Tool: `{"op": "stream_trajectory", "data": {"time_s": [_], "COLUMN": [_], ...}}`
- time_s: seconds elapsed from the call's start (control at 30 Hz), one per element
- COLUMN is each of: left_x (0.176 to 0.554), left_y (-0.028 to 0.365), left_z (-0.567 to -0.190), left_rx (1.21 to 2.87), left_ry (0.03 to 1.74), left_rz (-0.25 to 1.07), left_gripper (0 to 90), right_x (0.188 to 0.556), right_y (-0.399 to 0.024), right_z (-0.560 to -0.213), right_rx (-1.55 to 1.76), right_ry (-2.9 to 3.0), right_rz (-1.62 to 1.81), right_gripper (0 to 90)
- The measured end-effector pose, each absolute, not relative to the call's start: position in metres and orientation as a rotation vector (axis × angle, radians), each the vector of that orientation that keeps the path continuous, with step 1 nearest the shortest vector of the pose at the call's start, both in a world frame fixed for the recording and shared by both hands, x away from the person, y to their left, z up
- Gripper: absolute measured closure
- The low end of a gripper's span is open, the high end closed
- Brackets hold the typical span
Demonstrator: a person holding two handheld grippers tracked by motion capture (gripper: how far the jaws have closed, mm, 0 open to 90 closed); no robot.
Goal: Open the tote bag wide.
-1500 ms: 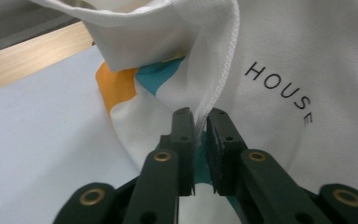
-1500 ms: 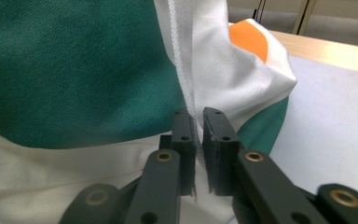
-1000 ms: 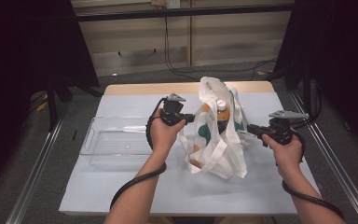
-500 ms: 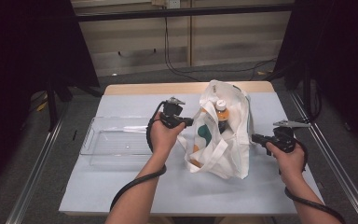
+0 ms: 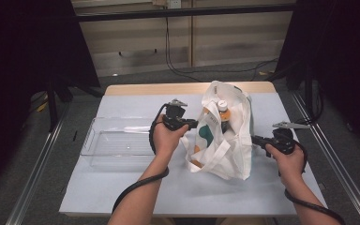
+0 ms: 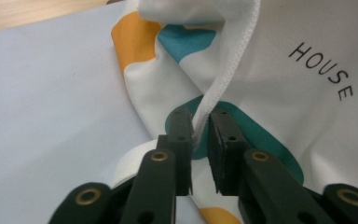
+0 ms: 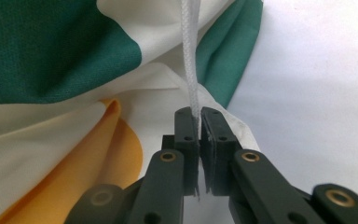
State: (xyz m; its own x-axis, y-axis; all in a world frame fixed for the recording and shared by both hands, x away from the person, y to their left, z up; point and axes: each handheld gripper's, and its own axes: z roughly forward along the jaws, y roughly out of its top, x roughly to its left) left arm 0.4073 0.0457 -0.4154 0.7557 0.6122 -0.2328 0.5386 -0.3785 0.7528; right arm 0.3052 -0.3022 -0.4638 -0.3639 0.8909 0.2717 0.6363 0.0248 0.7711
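The cloth bag stands on the table between the two grippers, with a bottle upright inside its open mouth. The left gripper sits against the bag's near side; its jaws have just been opening, and in the left gripper view the white handle strap hangs loosely in the gap between them, brushing one pad but no longer pinched. The right gripper is clenched on the other handle strap, which rises taut straight up from its tips (the printed cloth lies just behind and beside them). The step in hand looks like setting the bag down and letting its handles go, so the bottle can be reached. To do it well, the left hand should widen the jaws a little more and draw straight back, so the strap slides out without snagging. The right hand should ease its strap down before letting go; a sudden drop could slump the cloth over the bottle. A clear tray waits on the left gripper's far side from the bag.
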Motion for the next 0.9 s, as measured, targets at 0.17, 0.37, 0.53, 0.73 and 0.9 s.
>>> {"op": "stream_trajectory", "data": {"time_s": [0.17,0.37,0.53,0.73,0.9], "left_x": [0.409,0.413,0.416,0.417,0.414], "left_y": [0.04,0.033,0.025,0.019,0.024], "left_z": [-0.411,-0.402,-0.391,-0.396,-0.412], "left_rx": [2.039,2.013,1.989,2.001,2.022], "left_ry": [0.827,0.821,0.797,0.821,0.869], "left_rz": [0.097,0.132,0.161,0.078,0.058], "left_gripper": [65.0,55.1,54.3,81.1,87.6], "right_x": [0.306,0.307,0.307,0.307,0.306], "right_y": [-0.3,-0.298,-0.299,-0.299,-0.302], "right_z": [-0.461,-0.458,-0.458,-0.46,-0.462], "right_rx": [1.564,1.562,1.566,1.566,1.57], "right_ry": [2.023,2.028,2.028,2.027,2.022], "right_rz": [1.257,1.256,1.255,1.261,1.257], "right_gripper": [86.0,85.7,85.7,85.8,86.0]}}
